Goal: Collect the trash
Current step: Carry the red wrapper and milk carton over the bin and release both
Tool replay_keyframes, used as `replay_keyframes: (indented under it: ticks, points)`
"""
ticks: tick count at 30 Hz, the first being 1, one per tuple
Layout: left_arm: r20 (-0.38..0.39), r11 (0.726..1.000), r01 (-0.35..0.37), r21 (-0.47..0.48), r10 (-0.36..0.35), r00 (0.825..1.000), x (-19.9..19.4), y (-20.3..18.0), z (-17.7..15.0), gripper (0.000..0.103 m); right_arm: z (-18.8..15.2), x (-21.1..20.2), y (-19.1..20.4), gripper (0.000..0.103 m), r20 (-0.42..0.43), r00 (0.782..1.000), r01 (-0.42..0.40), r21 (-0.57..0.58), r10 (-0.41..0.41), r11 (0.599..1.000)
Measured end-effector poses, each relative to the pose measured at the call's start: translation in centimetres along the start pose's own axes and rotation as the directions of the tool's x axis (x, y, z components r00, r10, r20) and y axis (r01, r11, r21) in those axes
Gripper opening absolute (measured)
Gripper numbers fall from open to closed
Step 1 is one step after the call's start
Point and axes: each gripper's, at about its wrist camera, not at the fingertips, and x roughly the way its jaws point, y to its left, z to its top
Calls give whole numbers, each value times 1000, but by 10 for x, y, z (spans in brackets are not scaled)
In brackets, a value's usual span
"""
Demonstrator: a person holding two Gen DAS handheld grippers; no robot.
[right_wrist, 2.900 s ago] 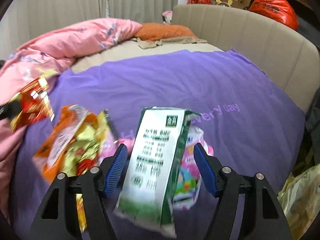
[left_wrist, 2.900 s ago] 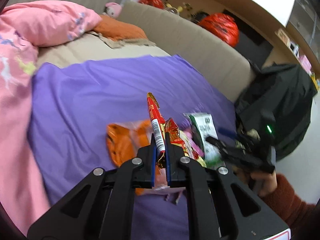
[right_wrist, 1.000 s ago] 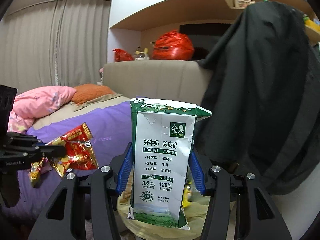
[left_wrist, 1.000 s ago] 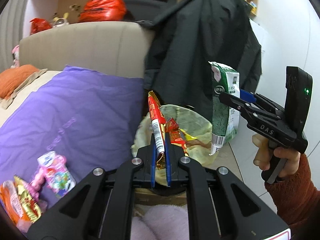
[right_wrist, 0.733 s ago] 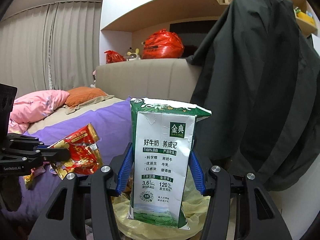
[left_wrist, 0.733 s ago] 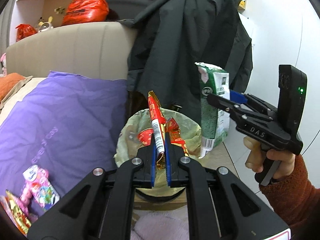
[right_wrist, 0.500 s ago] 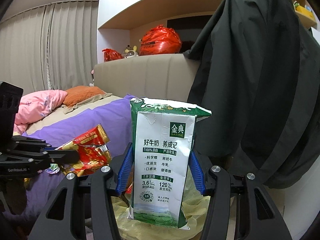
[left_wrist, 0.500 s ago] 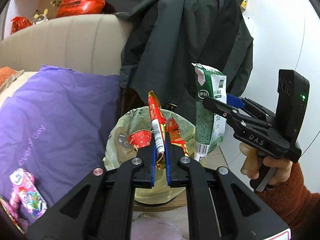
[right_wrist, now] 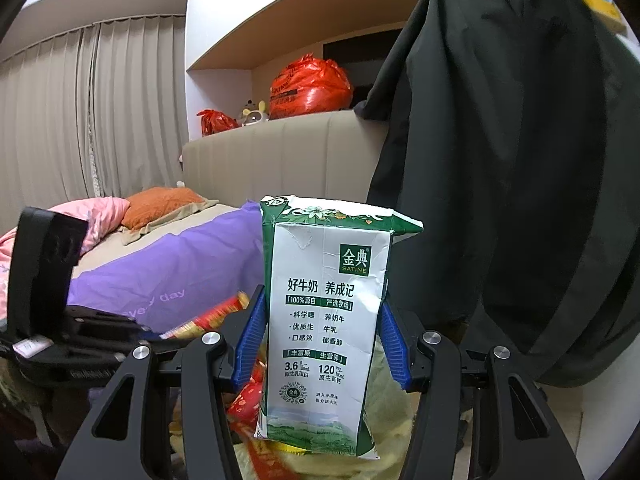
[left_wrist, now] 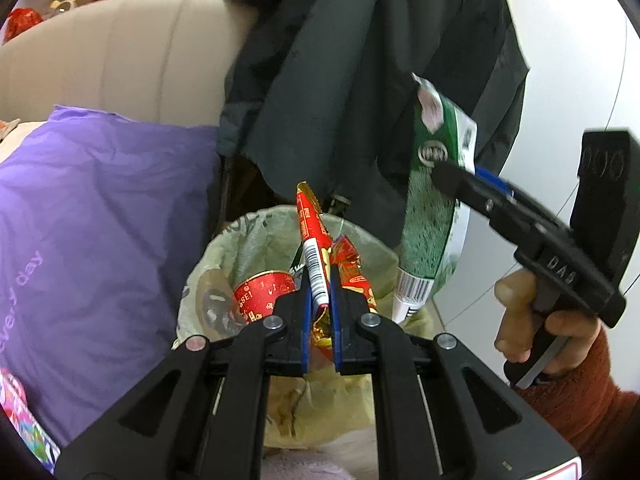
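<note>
I'm holding the left gripper (left_wrist: 320, 300) right over the bin (left_wrist: 224, 256), jaws nearly closed and pinching a red wrapper (left_wrist: 316, 256) that's sticking up between them. The bin's yellowish liner is showing below, with a red cup (left_wrist: 262, 294) already lying inside. I'm squeezing the right gripper (right_wrist: 320, 344) on a milk carton (right_wrist: 324, 320), jaws spread wide against both its sides, carton standing upright. From the left wrist view the carton (left_wrist: 436, 216) is hanging just beside the bin's right rim, with my hand (left_wrist: 532, 320) gripping the handle. A dark coat (right_wrist: 520, 160) is hanging behind it all, and the purple bed (left_wrist: 92, 216) is sitting to the left.
</note>
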Motion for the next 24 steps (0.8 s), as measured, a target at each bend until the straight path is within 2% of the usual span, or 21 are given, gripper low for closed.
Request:
replay_keyframes:
  ticks: [4,8,16,24]
  points:
    - [-96,999,-37,34,40,995,33,5,-7,7,-19,33,-11,50,-80,996,-22,46,25,999]
    - [-179,996,-33,81,47,983,52,3,-20,7,-47,52,-16,50,-169,984,-42,78,55,996]
    - [-180,995,-32,100,50,982,49,1,-33,7,-68,58,-15,49,-257,964,-44,80,63,996]
    - [-179,994,-41,98,58,982,46,4,-33,7,-73,55,-13,49,-266,962,-45,87,67,995]
